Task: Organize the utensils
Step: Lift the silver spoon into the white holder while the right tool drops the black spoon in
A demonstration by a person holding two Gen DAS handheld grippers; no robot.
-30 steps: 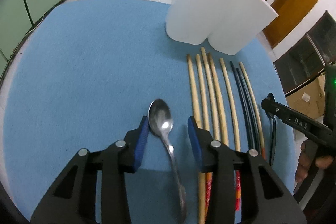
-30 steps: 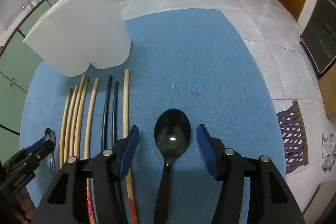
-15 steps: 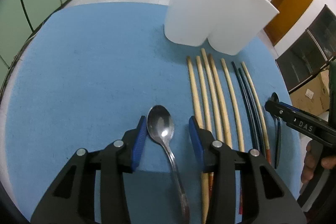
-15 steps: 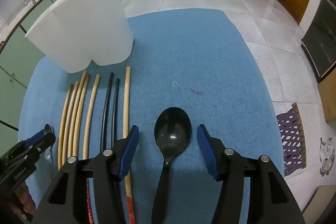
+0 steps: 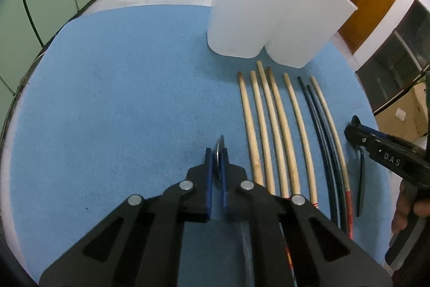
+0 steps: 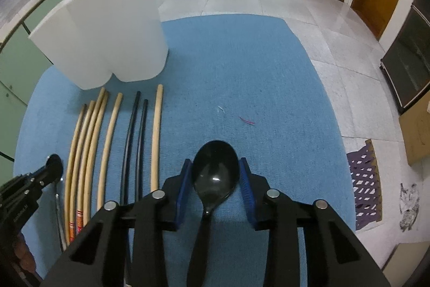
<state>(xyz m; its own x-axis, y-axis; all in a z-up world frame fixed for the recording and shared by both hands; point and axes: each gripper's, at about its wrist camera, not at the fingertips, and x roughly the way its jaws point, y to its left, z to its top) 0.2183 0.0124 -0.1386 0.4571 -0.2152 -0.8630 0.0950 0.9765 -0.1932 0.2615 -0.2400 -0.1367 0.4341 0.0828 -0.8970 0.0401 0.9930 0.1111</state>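
My left gripper is shut on a metal spoon, turned on edge between the blue pads, its bowl poking out in front. My right gripper is shut on the bowl of a black spoon, its handle running back under me. A row of several wooden and black chopsticks lies on the blue mat between the two grippers; it also shows in the right wrist view. A white two-lobed utensil holder stands upright behind the chopsticks, also seen in the right wrist view.
The blue mat covers the table. The right gripper shows at the left view's right edge, the left gripper at the right view's left edge. Small thread scraps lie on the mat. Green cabinets and wooden doors stand behind.
Both grippers have closed: the left onto the metal spoon, which turned on edge, the right onto the black spoon's bowl. Both have moved a little forward toward the holder.
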